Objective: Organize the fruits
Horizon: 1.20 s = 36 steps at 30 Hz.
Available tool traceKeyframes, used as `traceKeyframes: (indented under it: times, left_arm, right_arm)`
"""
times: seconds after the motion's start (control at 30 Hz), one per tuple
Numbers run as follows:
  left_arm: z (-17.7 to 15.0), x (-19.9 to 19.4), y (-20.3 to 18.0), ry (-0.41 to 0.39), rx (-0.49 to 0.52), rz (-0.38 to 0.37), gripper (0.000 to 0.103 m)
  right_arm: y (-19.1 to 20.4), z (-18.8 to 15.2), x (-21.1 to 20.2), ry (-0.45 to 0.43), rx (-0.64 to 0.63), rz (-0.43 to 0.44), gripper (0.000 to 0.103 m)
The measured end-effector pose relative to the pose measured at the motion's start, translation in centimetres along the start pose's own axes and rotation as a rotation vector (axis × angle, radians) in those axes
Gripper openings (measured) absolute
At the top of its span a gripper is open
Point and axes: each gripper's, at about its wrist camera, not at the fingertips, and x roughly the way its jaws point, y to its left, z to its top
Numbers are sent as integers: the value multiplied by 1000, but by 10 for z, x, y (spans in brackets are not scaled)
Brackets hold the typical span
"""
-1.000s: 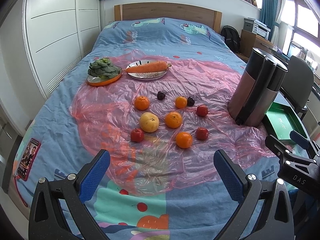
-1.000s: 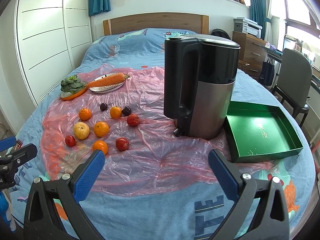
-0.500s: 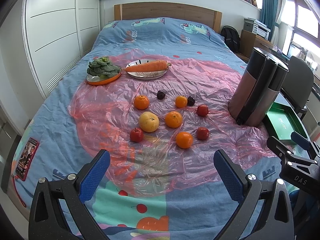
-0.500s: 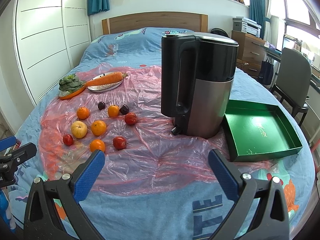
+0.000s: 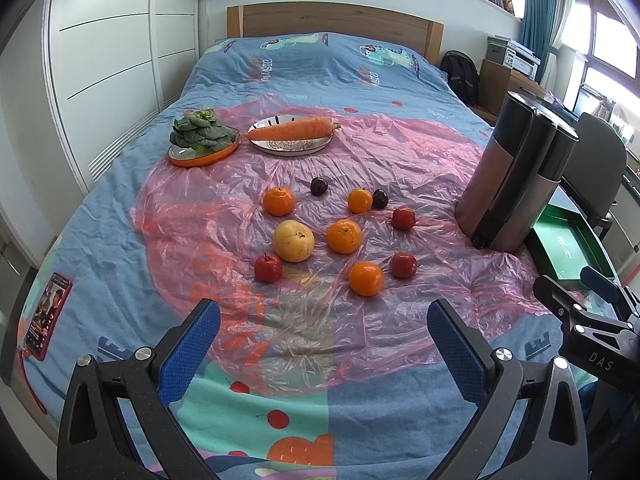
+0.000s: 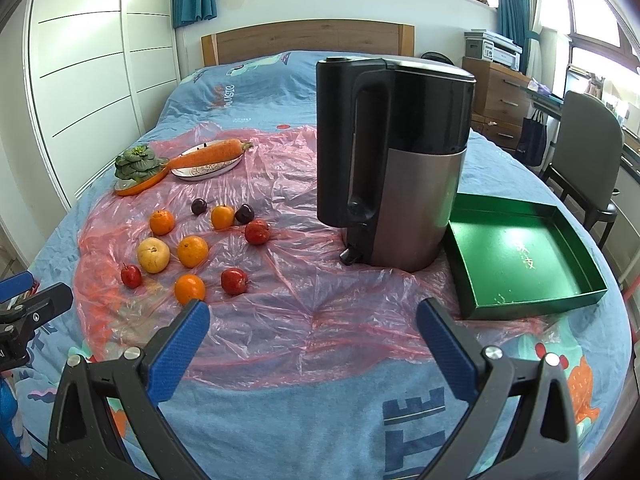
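Note:
Loose fruit lies on a pink plastic sheet (image 5: 400,160) spread over the bed: several oranges such as one (image 5: 366,278) nearest me, a yellow pear-like fruit (image 5: 294,240), three small red apples such as one (image 5: 268,267), and two dark plums (image 5: 319,186). The same cluster shows at the left of the right wrist view, with an orange (image 6: 189,289) nearest. An empty green box (image 6: 520,256) lies at the right. My left gripper (image 5: 324,344) is open, short of the fruit. My right gripper (image 6: 314,338) is open, facing the kettle.
A tall black and steel kettle (image 6: 394,160) stands between the fruit and the green box. A carrot (image 5: 292,129) rests on a plate, leafy greens (image 5: 200,132) on an orange dish beside it. A phone (image 5: 46,316) lies near the bed's left edge. A chair (image 6: 584,152) stands right.
Both views have shifted slightly; the right gripper has drifted a little toward the bed and rightward, so the fruit and kettle sit further left. Both grippers stay open and empty.

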Motion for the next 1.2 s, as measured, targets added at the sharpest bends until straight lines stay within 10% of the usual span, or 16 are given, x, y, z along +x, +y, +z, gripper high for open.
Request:
traceKeyframes:
  times: [1.2]
  left_arm:
    - [1,6,-2,-6,-2,-9,102]
  right_arm:
    - [7,4,1,-9,-21,11,103]
